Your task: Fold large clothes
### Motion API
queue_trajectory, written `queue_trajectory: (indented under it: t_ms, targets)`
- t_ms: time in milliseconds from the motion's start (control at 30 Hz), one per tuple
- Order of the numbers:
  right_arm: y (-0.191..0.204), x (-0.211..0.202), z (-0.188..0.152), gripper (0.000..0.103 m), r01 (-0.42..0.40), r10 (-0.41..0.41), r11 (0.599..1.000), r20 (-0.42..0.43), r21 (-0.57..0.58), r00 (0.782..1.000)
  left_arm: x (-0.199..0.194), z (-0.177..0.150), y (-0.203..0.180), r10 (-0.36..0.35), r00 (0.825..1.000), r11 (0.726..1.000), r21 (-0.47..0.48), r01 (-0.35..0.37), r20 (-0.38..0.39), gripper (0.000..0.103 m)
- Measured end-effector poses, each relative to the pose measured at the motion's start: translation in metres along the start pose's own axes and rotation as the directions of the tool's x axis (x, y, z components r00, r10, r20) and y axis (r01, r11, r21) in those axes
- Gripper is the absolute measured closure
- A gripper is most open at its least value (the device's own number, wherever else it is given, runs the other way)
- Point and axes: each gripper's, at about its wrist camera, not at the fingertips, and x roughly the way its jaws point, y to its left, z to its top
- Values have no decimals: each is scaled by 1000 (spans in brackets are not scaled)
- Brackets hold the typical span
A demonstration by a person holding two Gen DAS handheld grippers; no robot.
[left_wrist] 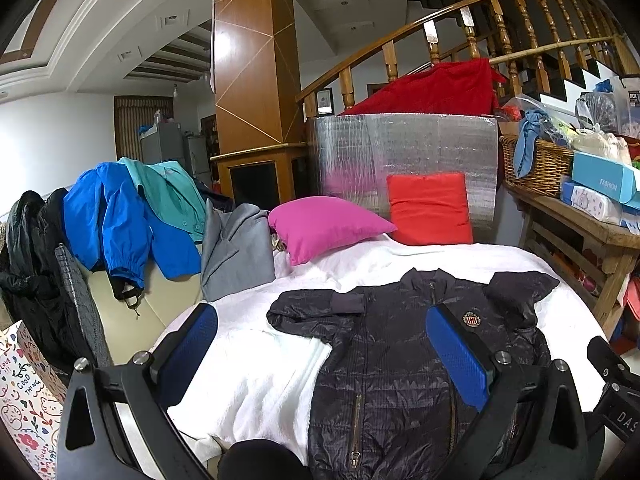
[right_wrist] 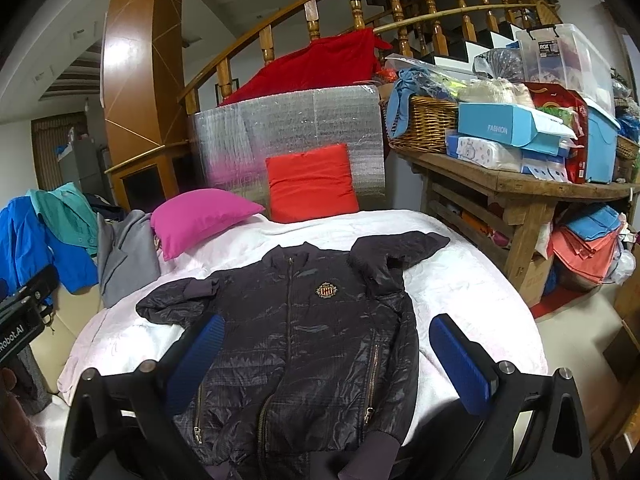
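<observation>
A dark quilted jacket (left_wrist: pixel 392 360) (right_wrist: pixel 304 340) lies front up on the white blanket (left_wrist: pixel 256 372) (right_wrist: pixel 472 280), zipped, with a crest badge on its chest and both sleeves folded inward near the shoulders. My left gripper (left_wrist: pixel 324 320) hovers open above the jacket's left side, its blue pads wide apart, nothing between them. My right gripper (right_wrist: pixel 328 332) hangs open over the jacket's lower half, straddling it, also holding nothing. The left gripper's body shows at the left edge of the right wrist view.
A magenta pillow (left_wrist: pixel 324 226) and a red pillow (left_wrist: pixel 430 208) lie at the blanket's far end before a silver foil panel (left_wrist: pixel 400 152). Jackets pile on the sofa (left_wrist: pixel 120 220) at left. A cluttered wooden bench (right_wrist: pixel 520 188) stands at right.
</observation>
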Motion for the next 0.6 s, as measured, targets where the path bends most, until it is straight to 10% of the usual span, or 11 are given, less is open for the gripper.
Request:
queue_trajectory:
  t_ms: [600]
  targets:
    - [-2,4,-4,0,1,-1,1000,-11,1,1000,8,-6,-1,-3,1000,1000,6,3,-15,0]
